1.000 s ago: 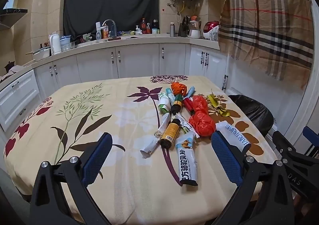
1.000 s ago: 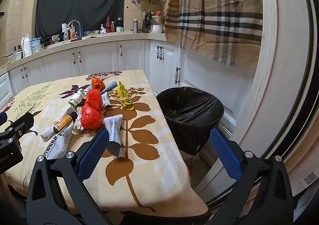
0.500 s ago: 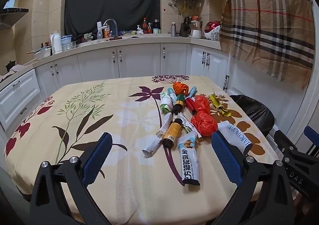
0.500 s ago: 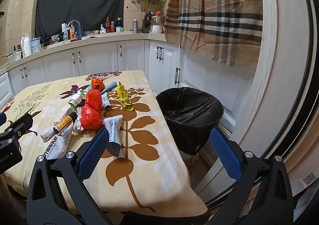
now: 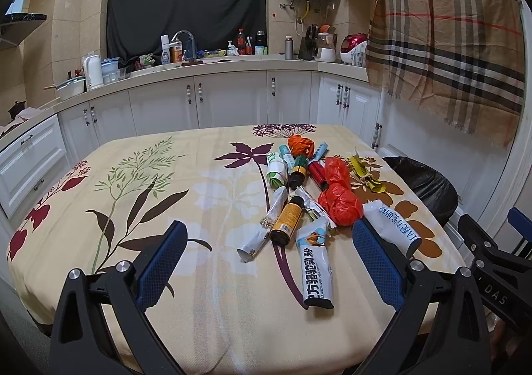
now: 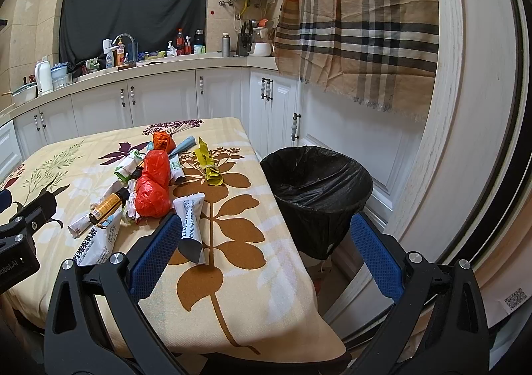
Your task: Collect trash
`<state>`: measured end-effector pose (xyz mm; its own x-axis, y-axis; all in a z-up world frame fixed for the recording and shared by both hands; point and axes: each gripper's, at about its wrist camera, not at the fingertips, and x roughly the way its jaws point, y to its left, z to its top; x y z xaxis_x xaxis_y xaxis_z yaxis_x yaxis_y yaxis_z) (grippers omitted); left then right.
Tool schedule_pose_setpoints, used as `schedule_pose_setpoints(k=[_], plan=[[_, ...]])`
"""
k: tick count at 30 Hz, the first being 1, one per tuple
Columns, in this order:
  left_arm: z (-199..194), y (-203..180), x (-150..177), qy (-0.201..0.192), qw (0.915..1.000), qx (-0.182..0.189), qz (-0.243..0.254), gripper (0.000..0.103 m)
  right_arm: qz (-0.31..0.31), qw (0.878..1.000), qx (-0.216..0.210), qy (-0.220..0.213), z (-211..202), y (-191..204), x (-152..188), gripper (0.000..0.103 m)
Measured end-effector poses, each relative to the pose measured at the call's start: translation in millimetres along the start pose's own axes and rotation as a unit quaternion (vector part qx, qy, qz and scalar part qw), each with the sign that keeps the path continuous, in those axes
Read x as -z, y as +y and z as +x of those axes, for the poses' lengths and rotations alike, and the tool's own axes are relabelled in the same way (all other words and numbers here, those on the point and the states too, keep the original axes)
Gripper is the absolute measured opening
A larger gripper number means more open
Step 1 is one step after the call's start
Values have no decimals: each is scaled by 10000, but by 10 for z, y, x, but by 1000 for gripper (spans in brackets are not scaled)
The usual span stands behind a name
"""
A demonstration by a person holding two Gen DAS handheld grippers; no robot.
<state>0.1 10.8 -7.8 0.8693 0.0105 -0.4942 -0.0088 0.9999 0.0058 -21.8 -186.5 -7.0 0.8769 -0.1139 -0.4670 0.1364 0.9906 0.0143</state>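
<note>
The collecting has not started in earnest: all the trash lies in a loose heap on the table (image 5: 139, 195), toward its right half, and nothing is held. The left gripper (image 5: 266, 262) hangs above the near edge with its jaws spread wide and empty, and the white sachet (image 5: 316, 267) lies on the cloth between and beyond its pads. Just past that lie the amber bottle (image 5: 288, 220), a crumpled foil wrapper (image 5: 266, 225) and the red plastic bag (image 5: 339, 202), bunched close and partly overlapping. The right gripper (image 6: 266, 253) is likewise spread and empty, hovering off the table's right corner; its left pad sits just beside the white tube (image 6: 191, 225). The bin (image 6: 316, 188), lined in black, stands on the floor just beside the table's right edge, mouth open and, as far as the dark liner allows one to tell, with nothing in it.

The step in hand looks like choosing a first piece. The nearest candidates are the sachet for the left side and the tube for the right. Either calls for a descent to the cloth, jaws straddling the flat pack across its narrow width, then a firm pinch before carrying it over to the bin.
</note>
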Motion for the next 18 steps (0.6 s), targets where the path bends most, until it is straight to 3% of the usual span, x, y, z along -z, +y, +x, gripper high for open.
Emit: schedule_pose_setpoints(k=[18], plan=[[21, -37, -22, 27, 10000, 1, 14, 97, -1, 10000, 3, -1, -3, 4, 0, 99]])
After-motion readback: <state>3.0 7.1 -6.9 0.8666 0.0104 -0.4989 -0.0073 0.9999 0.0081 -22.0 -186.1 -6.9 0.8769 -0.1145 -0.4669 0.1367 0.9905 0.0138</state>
